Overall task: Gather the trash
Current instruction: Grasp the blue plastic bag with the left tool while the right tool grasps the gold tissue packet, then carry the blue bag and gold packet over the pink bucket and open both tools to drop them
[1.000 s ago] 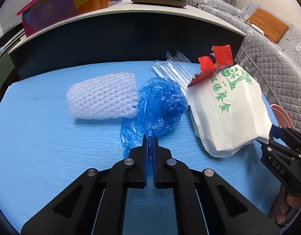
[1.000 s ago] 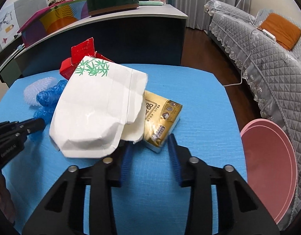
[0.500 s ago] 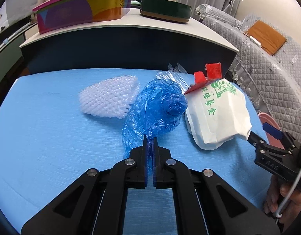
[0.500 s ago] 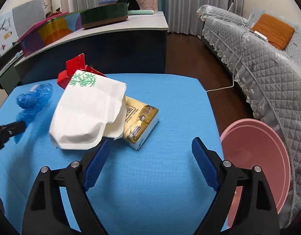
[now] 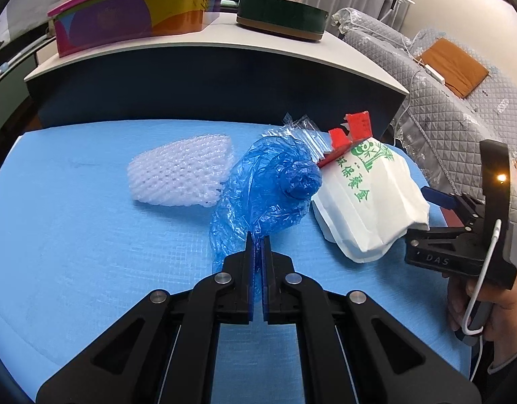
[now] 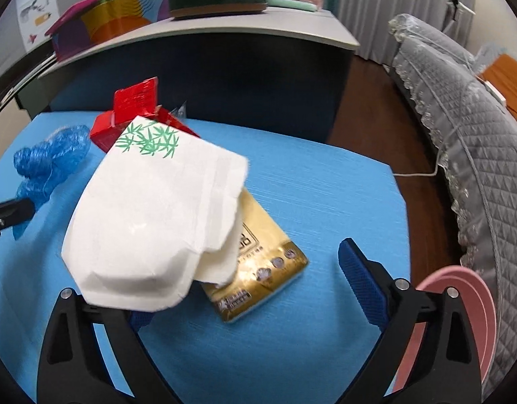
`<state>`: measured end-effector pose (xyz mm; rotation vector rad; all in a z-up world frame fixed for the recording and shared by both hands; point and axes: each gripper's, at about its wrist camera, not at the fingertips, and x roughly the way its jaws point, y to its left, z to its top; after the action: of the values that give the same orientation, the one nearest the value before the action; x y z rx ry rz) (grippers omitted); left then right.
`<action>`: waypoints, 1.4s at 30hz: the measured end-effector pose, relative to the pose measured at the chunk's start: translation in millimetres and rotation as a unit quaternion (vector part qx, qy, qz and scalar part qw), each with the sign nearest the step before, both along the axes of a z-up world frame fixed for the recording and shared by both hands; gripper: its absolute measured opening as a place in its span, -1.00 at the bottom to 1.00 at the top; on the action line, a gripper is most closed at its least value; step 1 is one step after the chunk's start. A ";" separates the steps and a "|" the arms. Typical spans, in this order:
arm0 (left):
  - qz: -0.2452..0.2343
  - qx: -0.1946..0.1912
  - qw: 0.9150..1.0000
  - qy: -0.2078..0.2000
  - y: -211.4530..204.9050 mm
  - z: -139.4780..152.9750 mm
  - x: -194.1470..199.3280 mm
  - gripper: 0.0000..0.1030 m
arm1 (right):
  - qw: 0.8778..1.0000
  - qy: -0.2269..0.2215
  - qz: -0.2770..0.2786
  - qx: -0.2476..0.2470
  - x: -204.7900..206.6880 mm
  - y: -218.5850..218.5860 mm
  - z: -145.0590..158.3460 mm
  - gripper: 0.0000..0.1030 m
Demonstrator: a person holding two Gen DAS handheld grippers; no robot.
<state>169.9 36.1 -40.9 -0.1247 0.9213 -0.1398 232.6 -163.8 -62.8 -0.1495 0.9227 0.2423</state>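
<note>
My left gripper [image 5: 256,245] is clamped tight on the near edge of the blue plastic bag [image 5: 268,188]; the film is pinched between the pads and bunches up into a crumpled knot further out. Just left of it lies the white foam net [image 5: 182,175], flat on the blue surface [image 5: 73,252]. Behind the bag I can see a clear plastic wrapper [image 5: 304,131] sticking up, and a torn red carton [image 5: 351,131] next to it on the right.

On the right, the white paper bag with green print [image 5: 366,202] leans on the red carton at its far end. My right gripper [image 6: 245,289] is opening at this moment, jaws spread wide. The paper bag's near corner hangs over the left finger and hides its pad, while the right pad [image 6: 363,282] stands well clear of everything. I see no pinch on the bag. Between the spread fingers sits a gold tissue pack [image 6: 258,269], half tucked under the paper bag.

From the left camera I catch the right gripper's body and the hand [image 5: 487,306] holding it at the near right edge. A pink basin [image 6: 460,320] sits off the surface's right side, beside the grey quilted sofa [image 6: 477,155]. At the far side stands a dark cabinet [image 5: 208,80] carrying a colourful box [image 5: 130,23] and a round green tin [image 5: 282,17].
</note>
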 end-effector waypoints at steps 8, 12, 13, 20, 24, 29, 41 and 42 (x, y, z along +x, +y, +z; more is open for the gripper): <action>-0.003 -0.001 1.000 -0.006 -0.4 4.8 -3.2 -0.95 | 1.000 0.015 0.022 0.002 -21.0 2.3 2.4 0.15; -0.006 -0.003 1.000 -0.016 -1.2 12.1 -7.0 -0.95 | 0.999 0.025 0.024 0.005 -38.5 -2.2 6.9 0.14; -0.007 -0.004 1.000 -0.018 -1.5 14.8 -9.4 -0.95 | 0.999 0.028 0.023 0.004 -43.3 -3.5 8.1 0.14; -0.014 -0.014 0.999 -0.028 -3.7 26.2 -26.2 -0.95 | 0.999 0.038 -0.014 0.016 -82.4 -15.8 26.8 0.13; -0.019 -0.019 0.999 -0.032 -5.1 31.0 -38.1 -0.95 | 0.999 0.024 -0.036 0.030 -106.9 -19.8 45.4 0.13; -0.024 -0.023 0.999 -0.041 -8.7 37.5 -52.4 -0.95 | 0.998 -0.003 -0.054 0.042 -137.2 -21.5 70.9 0.13; -0.052 -0.017 0.995 -0.080 -26.6 52.3 -93.3 -0.95 | 0.989 -0.067 -0.104 0.077 -184.5 -40.3 90.9 0.13; -0.053 -0.015 0.995 -0.083 -28.1 52.5 -96.4 -0.95 | 0.989 -0.070 -0.107 0.075 -185.1 -41.1 88.6 0.13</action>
<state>73.5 8.0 11.6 -0.0901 0.7599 -0.2584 47.5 -204.9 25.8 0.0703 0.7713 0.0995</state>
